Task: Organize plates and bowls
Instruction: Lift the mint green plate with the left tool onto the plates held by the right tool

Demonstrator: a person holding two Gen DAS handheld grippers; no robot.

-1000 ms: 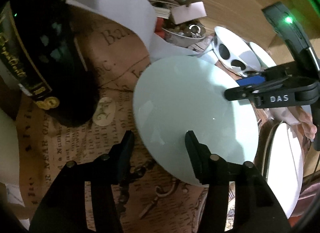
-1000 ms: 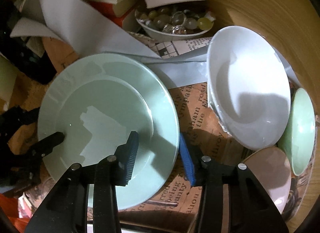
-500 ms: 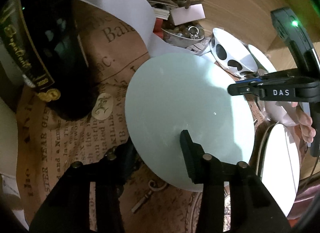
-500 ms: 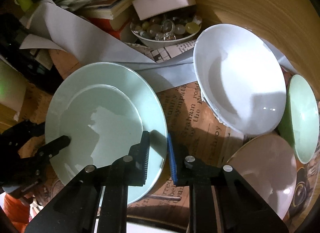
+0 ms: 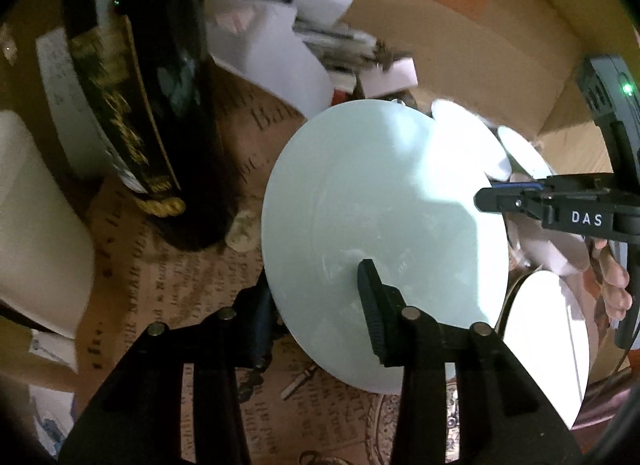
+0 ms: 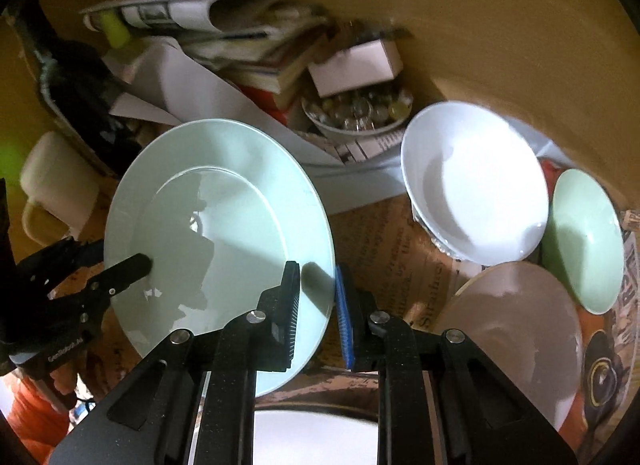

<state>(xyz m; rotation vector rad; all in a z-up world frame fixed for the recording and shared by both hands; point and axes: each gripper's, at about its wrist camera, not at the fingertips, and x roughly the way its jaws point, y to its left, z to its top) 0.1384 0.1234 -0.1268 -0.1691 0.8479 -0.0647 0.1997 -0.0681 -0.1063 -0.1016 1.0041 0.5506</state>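
Plate [image 5: 384,233], one pale green, left wrist view: tilted, rim clamped by left gripper [image 5: 320,305] at 6 o'clock, right gripper [image 5: 492,195] at 3. One bottle [image 5: 132,97] at 10.
Right wrist view: plate [image 6: 216,233] faces up-right; right gripper [image 6: 318,305] pinches its rim at 4, left gripper [image 6: 138,265] at 8. One white bowl [image 6: 476,181], one green [image 6: 584,237], one pink [image 6: 516,337].

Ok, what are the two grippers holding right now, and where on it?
Both hold the pale green plate by its rim, on opposite edges: the left gripper straddles one edge, the right gripper the other.
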